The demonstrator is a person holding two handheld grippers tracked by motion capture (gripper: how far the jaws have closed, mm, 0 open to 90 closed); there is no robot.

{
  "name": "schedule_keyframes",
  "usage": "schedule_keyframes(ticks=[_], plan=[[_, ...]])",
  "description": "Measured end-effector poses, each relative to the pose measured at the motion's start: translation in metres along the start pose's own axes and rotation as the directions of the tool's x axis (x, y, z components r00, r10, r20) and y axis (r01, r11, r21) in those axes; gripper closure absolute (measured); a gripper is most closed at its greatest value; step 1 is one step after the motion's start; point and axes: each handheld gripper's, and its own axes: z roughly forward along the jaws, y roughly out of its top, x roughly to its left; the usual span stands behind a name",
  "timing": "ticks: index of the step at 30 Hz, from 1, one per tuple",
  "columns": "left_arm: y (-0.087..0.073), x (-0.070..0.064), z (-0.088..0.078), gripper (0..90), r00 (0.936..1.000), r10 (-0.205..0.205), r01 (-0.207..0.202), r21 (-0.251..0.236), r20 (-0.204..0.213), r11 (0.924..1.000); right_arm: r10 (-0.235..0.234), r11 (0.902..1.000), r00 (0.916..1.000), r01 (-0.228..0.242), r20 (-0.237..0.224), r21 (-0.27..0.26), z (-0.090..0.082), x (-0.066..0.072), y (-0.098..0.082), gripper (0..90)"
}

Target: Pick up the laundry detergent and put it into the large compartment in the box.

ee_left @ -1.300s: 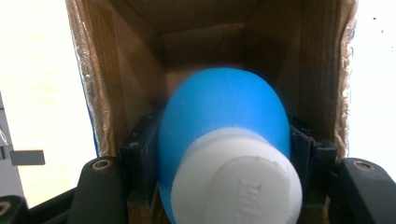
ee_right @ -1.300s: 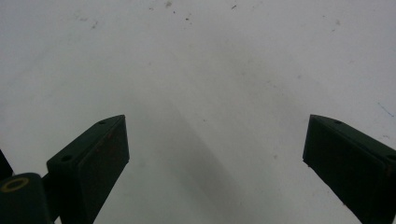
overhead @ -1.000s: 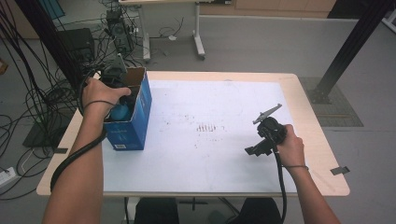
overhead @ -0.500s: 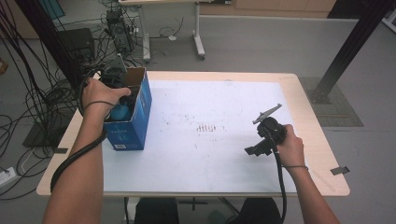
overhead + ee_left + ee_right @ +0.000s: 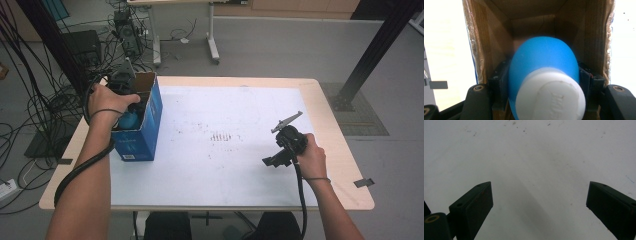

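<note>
The right gripper [image 5: 272, 161] is held in the right hand [image 5: 312, 157] at the near right part of the surface [image 5: 240, 170], low over the white sheet. In the right gripper view its two black jaws are seen set wide apart, with bare, lightly speckled white sheet between them and nothing clamped. A cable is trailed from the gripper back along the right forearm.

Across the surface, at its left edge, a blue cardboard box [image 5: 145, 132] is stood upright with its top open and its brown inner walls exposed. The left hand [image 5: 107, 100] is positioned over the opening, and the left gripper [image 5: 131, 106] is directed down into the box. A thick black cable is looped from this gripper along the left forearm.

In the left gripper view the jaws are seen clamped on a blue bottle with a white cap [image 5: 544, 82]. The rounded blue body is pressed from both sides by the black pads [image 5: 585, 81], and the white cap is turned toward the camera. The bottle is located inside the box, between the brown cardboard walls, with the inner end of the box visible beyond it. Whether the bottle rests on the bottom of the box cannot be told. In the high view a small part of the blue body [image 5: 129, 120] is visible within the opening, just below the left hand.

Beyond the surface, grey floor, a second table's legs and bundled black cables at the far left are seen.
</note>
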Motion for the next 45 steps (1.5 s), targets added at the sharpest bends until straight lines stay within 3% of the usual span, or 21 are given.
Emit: schedule_keyframes(ticks=[33,45], plan=[[0.0004,-0.0011,0.0004,37.7,1.0,0.0,0.0,0.008,-0.003,1.0,-0.003,1.0,1.0,0.003,-0.001,-0.003,-0.0004,-0.0009,0.0014,6.7],[0.0004,0.0011,-0.0014,34.8,0.9997,-0.001,0.001,-0.004,0.025,1.0,0.0,1.0,1.0,0.0,-0.004,-0.004,0.0001,-0.0012,0.0018,6.7]])
